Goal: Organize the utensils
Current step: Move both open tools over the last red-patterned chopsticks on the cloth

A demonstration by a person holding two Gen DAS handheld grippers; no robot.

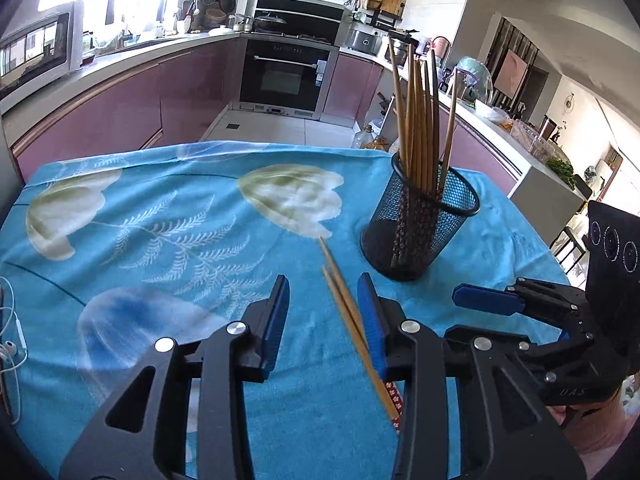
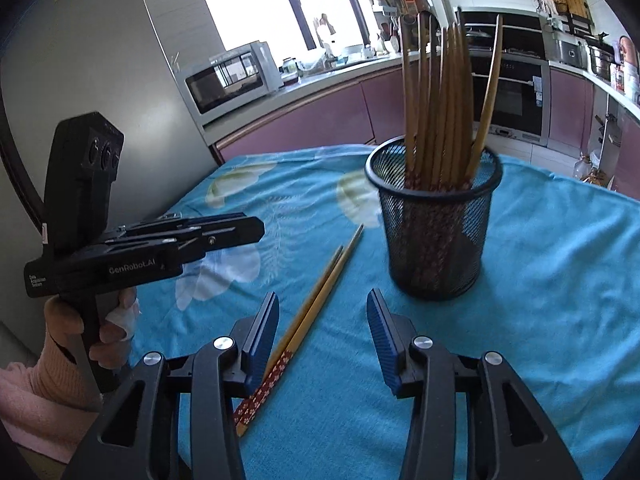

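Both grippers angle down over the blue flowered cloth (image 1: 160, 208). The left gripper (image 1: 323, 312) has its fingers spread, pinching nothing; the loose pair of chopsticks (image 1: 344, 304) lies on the cloth between them, close to the right-hand pad. The right gripper (image 2: 323, 316) is spread too, the pair (image 2: 316, 304) just inside its left finger. The patterned ends run under the gripper bodies, partly hidden. A sleeved hand (image 2: 108, 332) grips the left handle. Just beyond stands the black mesh holder (image 1: 420, 224), upright and full of chopsticks.
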